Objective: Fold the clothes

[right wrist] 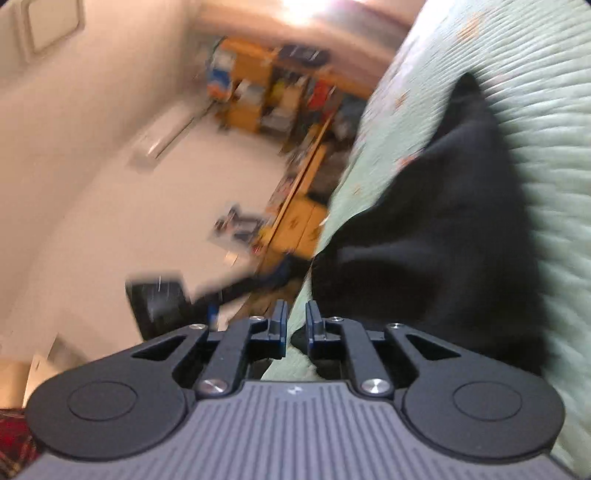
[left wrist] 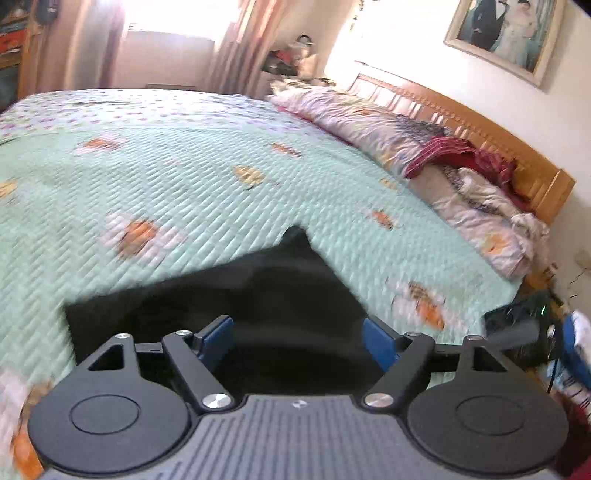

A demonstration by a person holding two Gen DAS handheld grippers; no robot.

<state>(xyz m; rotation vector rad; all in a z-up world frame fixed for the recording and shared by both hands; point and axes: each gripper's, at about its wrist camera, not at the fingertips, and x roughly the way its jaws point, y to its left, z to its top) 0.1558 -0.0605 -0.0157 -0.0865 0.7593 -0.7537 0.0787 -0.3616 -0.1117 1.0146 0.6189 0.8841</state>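
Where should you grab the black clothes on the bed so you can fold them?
Probably the pointed corner of the black garment that sticks out over the green quilt. It lies flat with bare quilt around it, so the open left tool could come from above, one finger on each side of the tip. The fabric looks thin there, so easier to pinch.

One black cloth [left wrist: 258, 295] lies on one green bed cover [left wrist: 184, 184]. One framed picture [left wrist: 506, 33] hangs above the bed cover. Two grippers.
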